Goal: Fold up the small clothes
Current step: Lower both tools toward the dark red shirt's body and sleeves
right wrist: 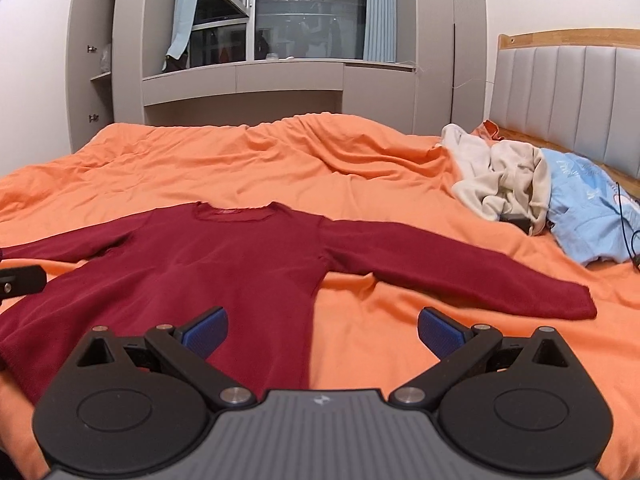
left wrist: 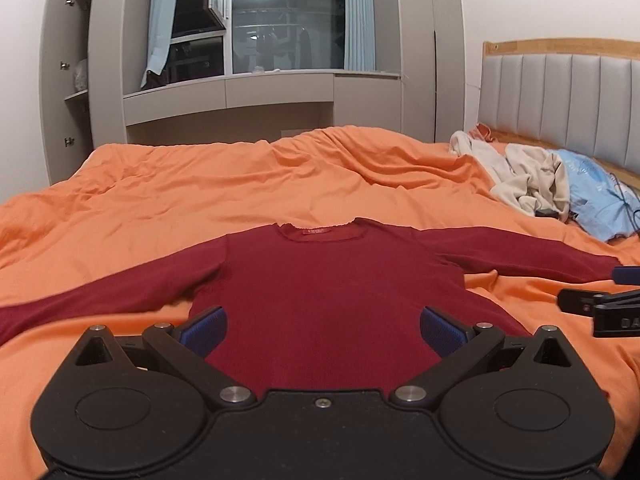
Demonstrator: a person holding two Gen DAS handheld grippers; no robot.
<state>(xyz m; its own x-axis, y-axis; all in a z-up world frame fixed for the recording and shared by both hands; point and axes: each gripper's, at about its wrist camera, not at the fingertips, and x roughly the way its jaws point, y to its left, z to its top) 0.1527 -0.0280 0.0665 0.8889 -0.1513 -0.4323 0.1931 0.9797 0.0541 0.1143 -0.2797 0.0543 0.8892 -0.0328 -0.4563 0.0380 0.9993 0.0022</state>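
The sweater (left wrist: 320, 292) lies flat on the orange duvet (left wrist: 248, 184), front down or up I cannot tell, collar (left wrist: 322, 230) pointing away from me and hem toward me. Both sleeves run out sideways from the body, so the long axis of the whole spread goes left to right across my view, while the body itself runs from me toward the collar.

My left gripper (left wrist: 322, 330) hovers over the lower middle of the sweater's body, fingers spread wide, nothing between them. My right gripper (right wrist: 322, 330) is just as wide apart and empty; it sits over the sweater's right edge, one finger above the red knit and the other above bare duvet.

The right sleeve (right wrist: 460, 268) stretches out beyond the sweater's body, its cuff (right wrist: 576, 298) ahead and to the right of my right gripper. That makes the right hand the nearer one for that sleeve, and I judge the fold starts there: take the cuff and bring it across the body. The left sleeve (left wrist: 100, 300) lies out on the sweater's other side, for my left gripper.

Beyond the right sleeve, toward the headboard (right wrist: 560, 92), is a heap of pale clothes (right wrist: 500, 176), well apart from the sweater.
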